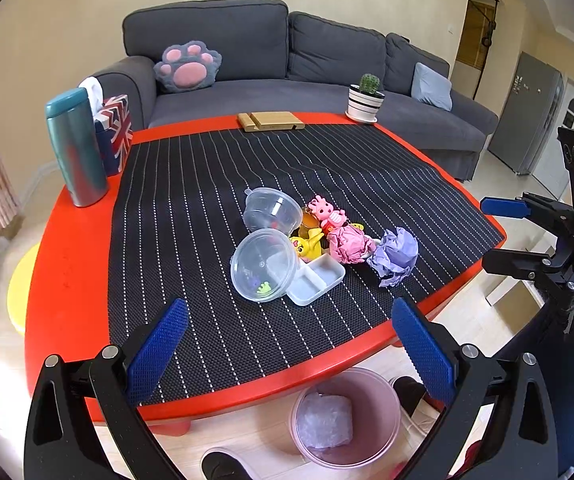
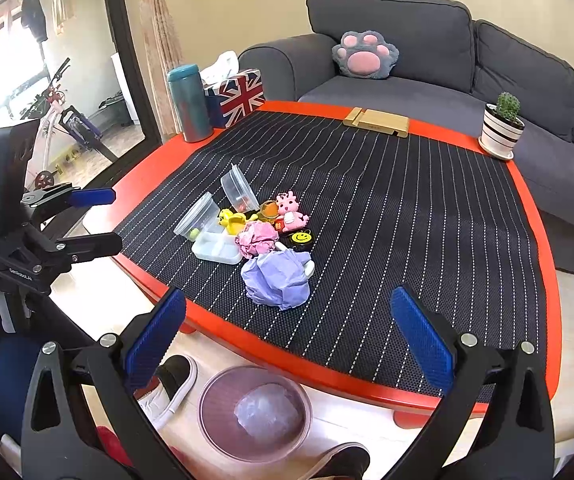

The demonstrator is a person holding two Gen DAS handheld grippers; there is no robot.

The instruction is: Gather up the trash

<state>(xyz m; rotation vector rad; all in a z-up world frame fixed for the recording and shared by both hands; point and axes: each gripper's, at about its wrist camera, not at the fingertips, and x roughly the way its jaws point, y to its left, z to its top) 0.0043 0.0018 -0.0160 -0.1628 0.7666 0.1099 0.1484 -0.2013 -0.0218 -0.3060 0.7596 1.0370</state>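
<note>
A crumpled purple paper ball [image 1: 394, 259] [image 2: 277, 280] and a crumpled pink paper ball [image 1: 349, 245] [image 2: 256, 239] lie on the striped mat, beside two clear plastic cups [image 1: 263, 265] [image 2: 196, 216], [image 1: 273, 210] [image 2: 240, 189] and a white plastic tray [image 1: 315, 278] [image 2: 217, 250]. A pink bin [image 1: 346, 416] [image 2: 255, 412] with a plastic wad inside stands on the floor under the table's front edge. My left gripper [image 1: 289, 344] [image 2: 95, 216] is open and empty above the near edge. My right gripper [image 2: 287, 332] [image 1: 507, 232] is open and empty, short of the purple ball.
Small toys [image 1: 327, 212] [image 2: 290, 210] lie among the trash. A teal flask [image 1: 76, 146] [image 2: 189, 103], a flag tissue box [image 1: 116, 132] [image 2: 239, 96], a wooden stand [image 1: 270, 121] [image 2: 377, 121] and a potted cactus [image 1: 366, 98] [image 2: 503, 125] stand along the red table's far rim. A grey sofa is behind. Shoes show near the bin.
</note>
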